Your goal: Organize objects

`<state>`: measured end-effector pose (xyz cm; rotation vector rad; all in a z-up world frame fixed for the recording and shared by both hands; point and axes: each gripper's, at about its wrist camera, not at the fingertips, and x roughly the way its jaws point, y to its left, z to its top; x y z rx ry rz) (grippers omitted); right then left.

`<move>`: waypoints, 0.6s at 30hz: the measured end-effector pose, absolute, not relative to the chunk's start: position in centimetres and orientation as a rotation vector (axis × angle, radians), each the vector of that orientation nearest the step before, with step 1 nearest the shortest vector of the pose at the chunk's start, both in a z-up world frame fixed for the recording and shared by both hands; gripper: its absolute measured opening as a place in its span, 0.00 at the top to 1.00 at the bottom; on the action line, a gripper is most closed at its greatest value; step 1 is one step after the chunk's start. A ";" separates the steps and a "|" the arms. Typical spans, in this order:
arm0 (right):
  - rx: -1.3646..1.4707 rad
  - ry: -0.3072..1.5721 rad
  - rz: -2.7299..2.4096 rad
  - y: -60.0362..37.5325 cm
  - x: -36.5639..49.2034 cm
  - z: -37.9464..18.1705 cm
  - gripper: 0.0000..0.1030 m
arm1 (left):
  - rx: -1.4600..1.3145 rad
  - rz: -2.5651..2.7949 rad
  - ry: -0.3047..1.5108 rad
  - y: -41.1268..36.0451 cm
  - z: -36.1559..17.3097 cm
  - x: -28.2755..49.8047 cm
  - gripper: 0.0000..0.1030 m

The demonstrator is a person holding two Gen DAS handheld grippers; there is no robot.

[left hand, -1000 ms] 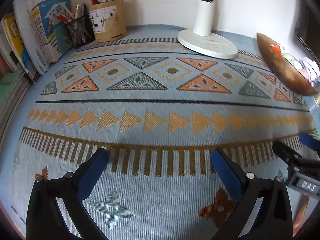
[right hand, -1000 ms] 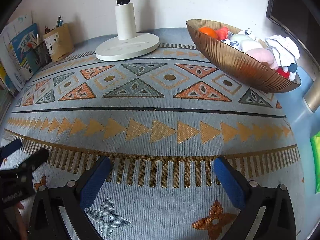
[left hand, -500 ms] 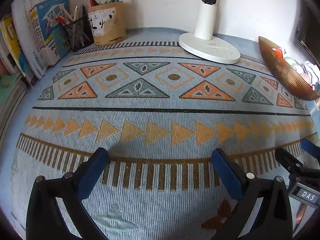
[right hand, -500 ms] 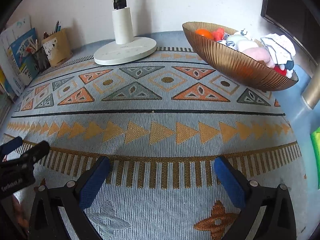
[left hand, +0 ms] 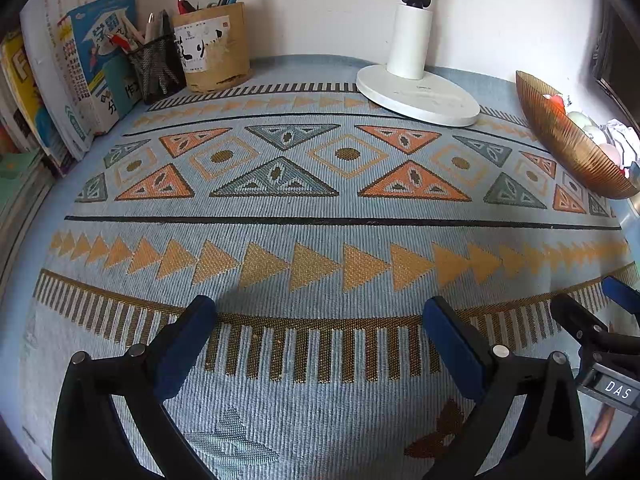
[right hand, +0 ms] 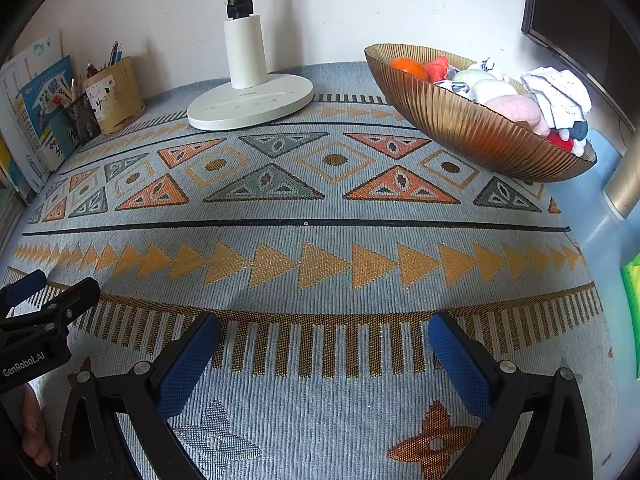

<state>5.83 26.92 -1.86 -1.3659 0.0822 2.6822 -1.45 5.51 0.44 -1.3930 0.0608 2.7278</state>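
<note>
The patterned cloth (right hand: 320, 208) lay bare across its middle, hemmed at the back by the lamp base (right hand: 250, 106) and, right of the lamp, the filled bowl (right hand: 472, 132). Both the left gripper (left hand: 320, 320) and right gripper (right hand: 324, 332) hovered level over the cloth's near edge, jaws wide, holding nothing.

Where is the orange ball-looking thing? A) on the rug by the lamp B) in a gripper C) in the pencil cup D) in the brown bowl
D: the orange round thing lies inside the brown ribbed bowl with other small items, while both grippers are open and hold nothing.
</note>
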 end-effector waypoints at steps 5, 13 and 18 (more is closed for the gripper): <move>-1.366 0.082 2.682 26.9 5.8 -1.9 0.00 | -1.390 2.719 0.067 5.4 0.5 -1.5 0.00; -1.366 0.082 2.682 26.9 5.9 -1.8 0.00 | -1.389 2.719 0.065 5.6 0.4 -1.5 0.00; -1.366 0.082 2.682 26.9 5.9 -1.8 0.00 | -1.389 2.719 0.066 5.5 0.4 -1.5 0.00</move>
